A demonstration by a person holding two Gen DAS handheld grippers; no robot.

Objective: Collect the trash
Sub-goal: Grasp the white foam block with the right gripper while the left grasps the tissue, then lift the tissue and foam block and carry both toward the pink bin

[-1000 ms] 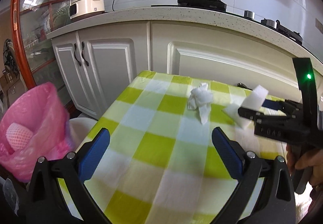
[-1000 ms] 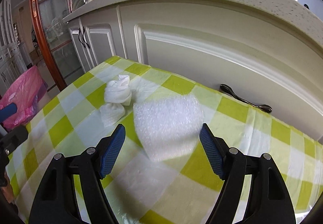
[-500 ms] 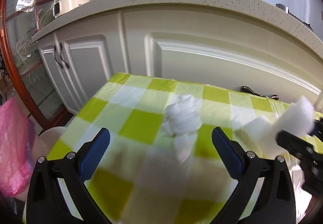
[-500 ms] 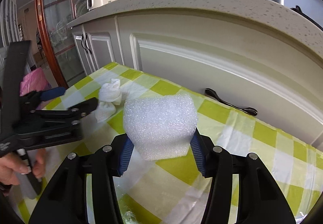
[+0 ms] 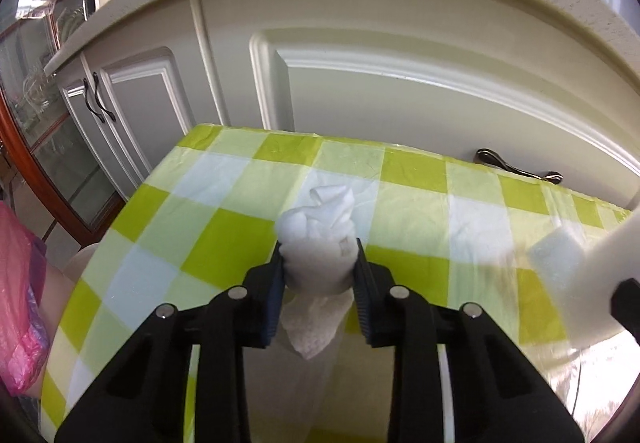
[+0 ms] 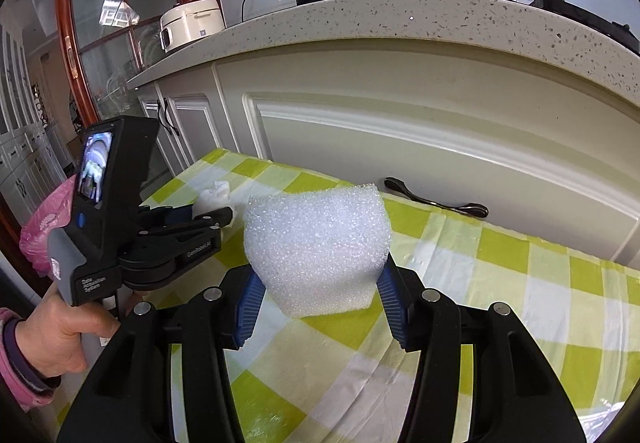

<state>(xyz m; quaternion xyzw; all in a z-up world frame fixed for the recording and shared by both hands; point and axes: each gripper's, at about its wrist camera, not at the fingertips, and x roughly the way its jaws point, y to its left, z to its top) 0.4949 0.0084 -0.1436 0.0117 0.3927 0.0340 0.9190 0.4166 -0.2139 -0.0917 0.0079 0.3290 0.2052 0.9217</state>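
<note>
My left gripper [image 5: 319,275] is pinching the crumpled tissue [image 5: 318,243] between its jaws. My right gripper [image 6: 320,291] is squeezing the foam piece [image 6: 318,247]. The tissue's loose tail is dangling, so it might slip out before reaching the pink bag [image 5: 18,283].

Foam sheet [image 6: 318,247] in right claw [image 6: 320,293]

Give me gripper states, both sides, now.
Left gripper: closed on the crumpled tissue.
Right gripper: closed on the foam piece.
</note>
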